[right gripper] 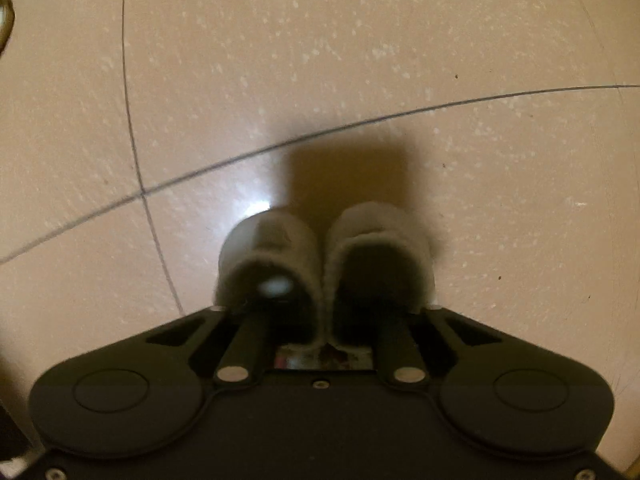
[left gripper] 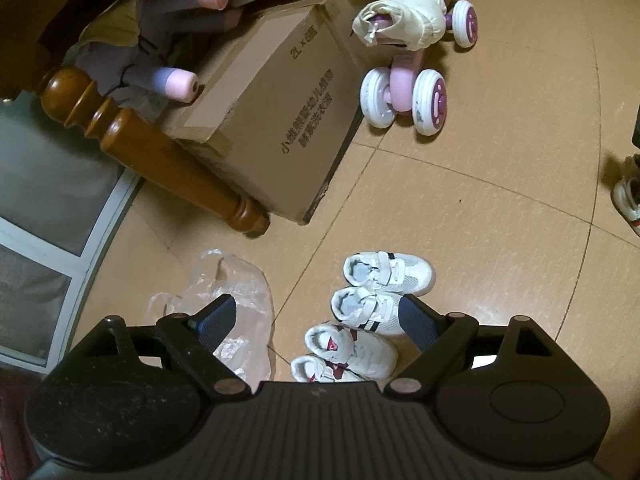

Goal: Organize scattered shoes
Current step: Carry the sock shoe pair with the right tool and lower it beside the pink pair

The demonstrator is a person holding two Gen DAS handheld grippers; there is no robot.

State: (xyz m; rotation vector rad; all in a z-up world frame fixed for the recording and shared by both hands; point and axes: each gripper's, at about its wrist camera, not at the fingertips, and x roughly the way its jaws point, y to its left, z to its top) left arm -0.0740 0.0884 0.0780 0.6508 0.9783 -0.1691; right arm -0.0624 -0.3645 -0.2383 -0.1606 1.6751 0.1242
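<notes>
The right gripper (right gripper: 326, 320) points straight down at the pale speckled floor tiles (right gripper: 400, 60), its jaws pinched together on the touching inner walls of a pair of grey fuzzy slippers (right gripper: 326, 256). One finger goes into each opening, so both slippers are caught in one grip. Their long axes run away from the gripper, toes forward, side by side; whether the soles touch the floor I cannot tell.

The left gripper (left gripper: 320, 320) hovers with jaws wide and nothing between them, above four small white children's sneakers (left gripper: 360, 312) lined up in two neat pairs. The slippers seem to belong beside that row, so the right hand has the job.
</notes>
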